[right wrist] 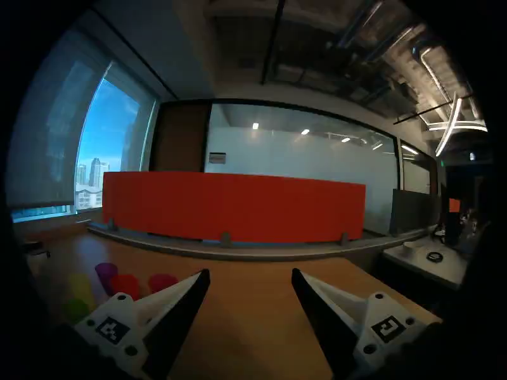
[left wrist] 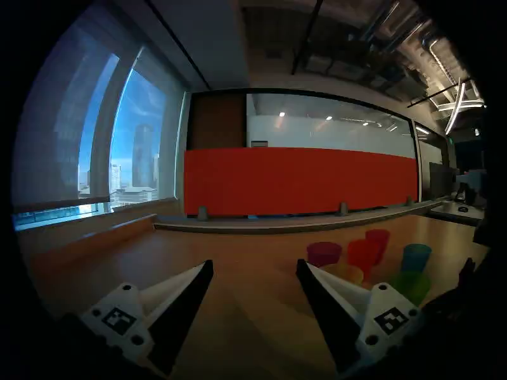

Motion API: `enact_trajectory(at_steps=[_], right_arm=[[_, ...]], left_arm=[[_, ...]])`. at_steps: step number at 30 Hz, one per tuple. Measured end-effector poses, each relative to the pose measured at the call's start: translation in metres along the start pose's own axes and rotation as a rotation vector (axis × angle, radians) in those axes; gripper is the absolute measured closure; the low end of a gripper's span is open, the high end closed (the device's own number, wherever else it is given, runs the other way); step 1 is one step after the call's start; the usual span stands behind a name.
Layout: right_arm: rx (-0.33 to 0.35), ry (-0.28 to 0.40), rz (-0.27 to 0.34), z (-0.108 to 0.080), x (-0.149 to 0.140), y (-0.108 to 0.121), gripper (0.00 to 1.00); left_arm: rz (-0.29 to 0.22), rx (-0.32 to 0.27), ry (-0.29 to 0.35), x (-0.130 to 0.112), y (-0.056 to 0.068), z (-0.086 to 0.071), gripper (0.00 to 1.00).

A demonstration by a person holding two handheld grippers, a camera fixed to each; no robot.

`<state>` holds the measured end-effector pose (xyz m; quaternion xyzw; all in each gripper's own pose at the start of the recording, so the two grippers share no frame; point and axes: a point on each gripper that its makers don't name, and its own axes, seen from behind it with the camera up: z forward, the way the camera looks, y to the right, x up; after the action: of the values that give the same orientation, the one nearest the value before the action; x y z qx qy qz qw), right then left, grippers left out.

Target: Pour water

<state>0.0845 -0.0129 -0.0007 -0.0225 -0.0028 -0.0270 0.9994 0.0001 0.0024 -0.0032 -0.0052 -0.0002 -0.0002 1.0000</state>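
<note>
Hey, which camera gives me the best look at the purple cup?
The left gripper view. There the purple cup stands larger and better lit, close beside a red cup. The right gripper view shows the purple cup smaller and dimmer, far over on its left side.

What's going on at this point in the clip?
A person holds a gripper in each hand over a light wooden table. The left hand-held gripper and the right hand-held gripper are both open and grip nothing. A cluster of coloured plastic cups stands on the table, ahead and to the right of the left one. Nothing has been picked up and no pouring has begun; whether any cup holds water can't be told.
</note>
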Motion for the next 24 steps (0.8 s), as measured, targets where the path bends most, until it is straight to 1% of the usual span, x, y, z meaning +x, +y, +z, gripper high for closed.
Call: enact_trajectory(at_steps=[8, 11, 17, 20, 24], right_arm=[[0.005, 0.029, 0.006, -0.008, -0.001, 0.005, 0.0], [0.017, 0.039, 0.012, -0.009, -0.005, 0.005, 0.0], [0.038, 0.06, 0.035, -0.009, -0.015, 0.003, 0.01], [0.056, 0.079, 0.038, -0.008, -0.019, -0.002, 0.0], [0.076, 0.079, 0.05, -0.008, -0.031, -0.007, 0.0]], left_arm=[[-0.001, 0.0, 0.0, 0.0, 0.0, 0.0, 0.02], [-0.001, 0.0, 0.0, 0.0, 0.0, 0.0, 0.02], [-0.001, 0.0, 0.0, 0.0, 0.0, 0.0, 0.02], [-0.001, 0.0, 0.0, 0.0, 0.0, 0.0, 0.02], [-0.001, 0.0, 0.0, 0.0, 0.0, 0.0, 0.02]])
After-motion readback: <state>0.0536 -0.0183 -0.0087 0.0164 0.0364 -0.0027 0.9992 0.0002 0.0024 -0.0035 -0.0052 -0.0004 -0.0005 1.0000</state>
